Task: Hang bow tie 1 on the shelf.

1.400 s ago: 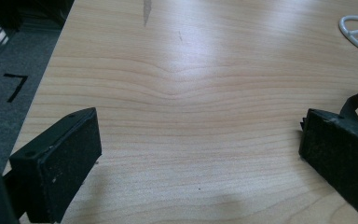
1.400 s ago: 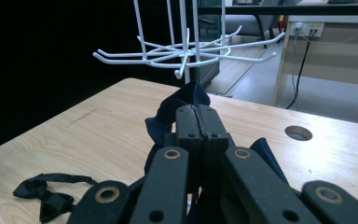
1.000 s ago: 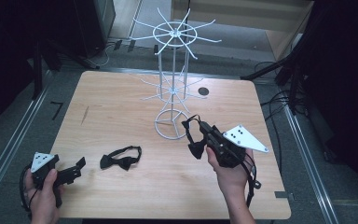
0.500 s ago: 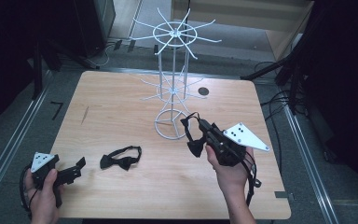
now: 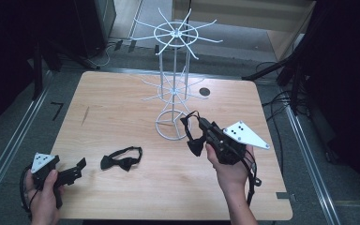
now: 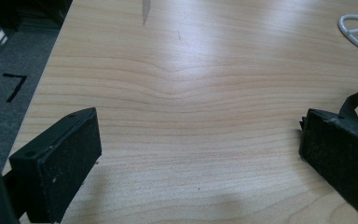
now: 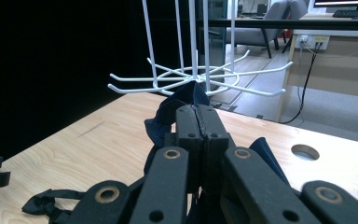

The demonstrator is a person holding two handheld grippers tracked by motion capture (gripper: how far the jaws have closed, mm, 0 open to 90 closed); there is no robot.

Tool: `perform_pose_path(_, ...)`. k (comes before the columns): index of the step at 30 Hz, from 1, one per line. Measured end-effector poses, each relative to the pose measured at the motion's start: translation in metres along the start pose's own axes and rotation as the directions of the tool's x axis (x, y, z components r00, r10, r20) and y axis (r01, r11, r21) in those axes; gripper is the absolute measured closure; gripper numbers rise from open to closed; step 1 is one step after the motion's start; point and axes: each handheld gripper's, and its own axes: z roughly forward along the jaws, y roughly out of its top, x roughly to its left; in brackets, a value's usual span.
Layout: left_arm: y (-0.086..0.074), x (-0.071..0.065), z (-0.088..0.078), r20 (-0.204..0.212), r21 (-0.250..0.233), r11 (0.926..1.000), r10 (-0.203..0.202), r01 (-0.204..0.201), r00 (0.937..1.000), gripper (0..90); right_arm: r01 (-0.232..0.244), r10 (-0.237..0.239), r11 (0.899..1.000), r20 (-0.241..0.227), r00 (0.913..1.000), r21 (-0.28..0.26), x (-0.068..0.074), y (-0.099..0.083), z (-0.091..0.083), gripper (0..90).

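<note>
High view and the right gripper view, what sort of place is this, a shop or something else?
Probably an office or lab set up for recording, not a shop. A lone wooden table stands on grey carpet with cables around it, dark screens close in the sides, and behind the white wire rack there are office chairs and a desk.

High view: above my side, looking forward and down on the bench (image 5: 122, 108). Left gripper view: low, close over the boards between my fingers (image 6: 56, 158). Right gripper view: level, near the white wire rack (image 7: 196, 79), which the high view shares.
</note>
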Motion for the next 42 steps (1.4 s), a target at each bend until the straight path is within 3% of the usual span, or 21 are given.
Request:
perform_pose_path(25,0.000,0.001,0.000,0.004,-0.004,1.0000,-0.004,0.004,1.0000,0.0,-0.004,0.003,1.000,0.013,0.9999,0.014,-0.005,0.001,0.016,90.0)
perform_pose_path(42,0.000,0.001,0.000,0.006,-0.006,1.0000,-0.004,0.004,1.0000,0.0,-0.048,0.047,0.998,0.025,0.9986,0.045,-0.014,-0.012,0.035,90.0)
